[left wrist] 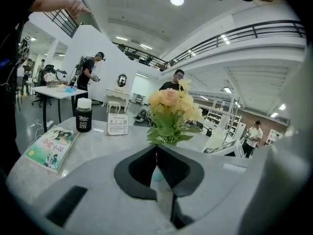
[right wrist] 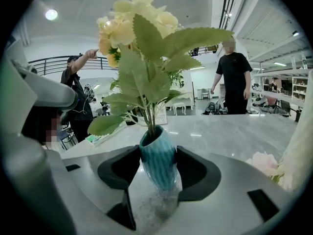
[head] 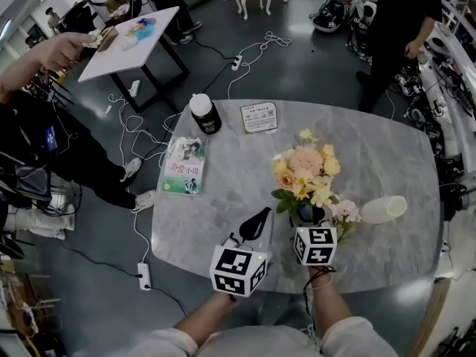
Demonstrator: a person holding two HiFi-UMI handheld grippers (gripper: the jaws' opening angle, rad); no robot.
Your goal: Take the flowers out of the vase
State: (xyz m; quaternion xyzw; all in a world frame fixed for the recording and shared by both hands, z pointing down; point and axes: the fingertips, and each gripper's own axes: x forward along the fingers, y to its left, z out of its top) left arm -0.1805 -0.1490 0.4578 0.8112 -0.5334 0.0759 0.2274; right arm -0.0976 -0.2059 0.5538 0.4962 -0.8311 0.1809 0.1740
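A bunch of pale yellow and peach flowers (head: 305, 171) with green leaves stands in a small teal ribbed vase (right wrist: 157, 159) near the front of the marble table (head: 238, 199). My right gripper (head: 312, 227) is shut on the vase, with a pad pressed to each side of its body. The stems (right wrist: 149, 116) rise straight up from the vase mouth. My left gripper (head: 259, 217) is shut with nothing in it, just left of the vase and pointing toward the bouquet (left wrist: 171, 112).
A pink flower (head: 345, 212) and a white tube-shaped object (head: 384, 209) lie right of the vase. A book (head: 184, 166), a black jar with a white lid (head: 204, 114) and a small sign card (head: 259, 116) are further back. People stand around the table; cables cross the floor.
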